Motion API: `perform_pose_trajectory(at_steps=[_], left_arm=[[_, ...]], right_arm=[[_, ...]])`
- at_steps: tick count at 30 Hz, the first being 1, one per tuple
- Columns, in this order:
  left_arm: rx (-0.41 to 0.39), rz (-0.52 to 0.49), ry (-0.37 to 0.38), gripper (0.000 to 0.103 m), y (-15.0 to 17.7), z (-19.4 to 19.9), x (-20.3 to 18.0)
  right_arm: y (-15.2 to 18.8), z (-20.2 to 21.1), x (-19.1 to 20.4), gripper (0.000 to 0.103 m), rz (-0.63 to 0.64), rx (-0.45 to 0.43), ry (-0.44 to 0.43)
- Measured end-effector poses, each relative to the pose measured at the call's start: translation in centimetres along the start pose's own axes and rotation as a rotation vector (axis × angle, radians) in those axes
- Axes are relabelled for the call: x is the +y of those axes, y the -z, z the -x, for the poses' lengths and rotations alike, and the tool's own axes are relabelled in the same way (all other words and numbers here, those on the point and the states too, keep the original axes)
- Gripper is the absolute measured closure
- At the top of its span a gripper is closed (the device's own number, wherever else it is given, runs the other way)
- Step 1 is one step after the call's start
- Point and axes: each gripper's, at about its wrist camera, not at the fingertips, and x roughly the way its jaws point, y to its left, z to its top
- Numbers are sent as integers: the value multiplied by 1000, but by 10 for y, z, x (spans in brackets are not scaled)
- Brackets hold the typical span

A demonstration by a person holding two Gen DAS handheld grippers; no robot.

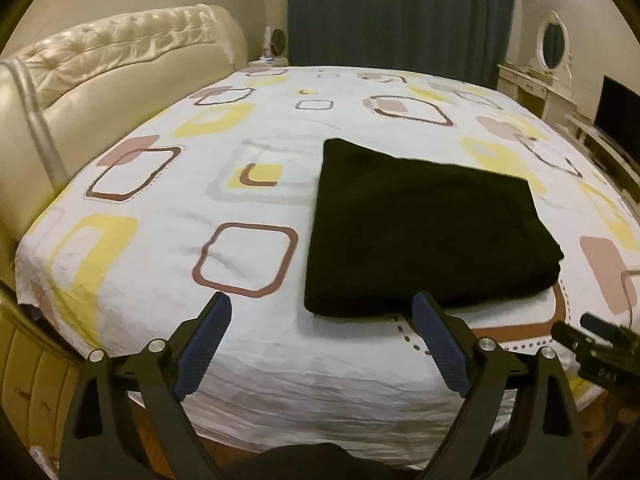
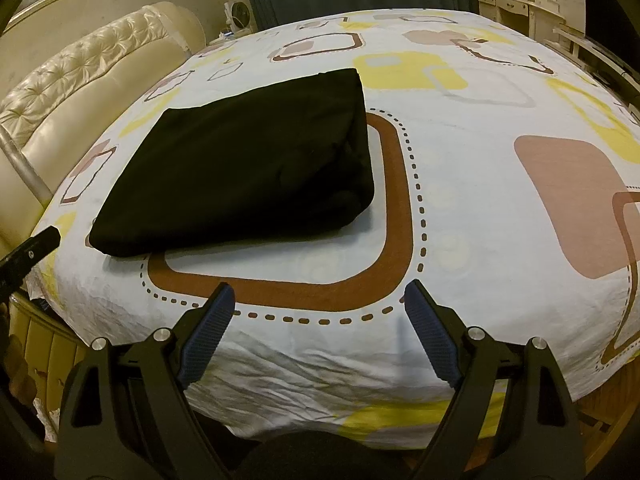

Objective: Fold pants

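We hold the left gripper (image 1: 322,312) and the right gripper (image 2: 316,300) spread apart, both empty. The folded black pants (image 1: 424,224) lie ahead-right of the left gripper and ahead-left of the right gripper, the left slightly nearer.

A wide bed (image 1: 120,280) is carrying everything here. It is wearing a white sheet (image 2: 460,220) with printed rounded squares in yellow, brown and pink, and the sheet is wrinkling near the front edge. Black pants (image 1: 424,228) are lying directly on the sheet, folded into a thick flat rectangle. One corner of the pants is covering part of a big brown printed square (image 2: 400,208).
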Motion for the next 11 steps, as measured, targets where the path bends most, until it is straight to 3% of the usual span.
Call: perform_pose_trajectory(at_steps=[2, 5, 8, 11], left_arm=[[-27, 45, 69, 12, 0, 6, 8], [-36, 20, 86, 12, -5, 11, 10], [-49, -30, 51, 12, -17, 12, 13], [-71, -82, -48, 12, -35, -6, 25]], right_arm=[[1, -1, 0, 17, 1, 3, -1], [1, -1, -1, 17, -6, 9, -14], [-9, 4, -4, 17, -24, 1, -49], [-30, 8, -15, 15, -58, -38, -71]])
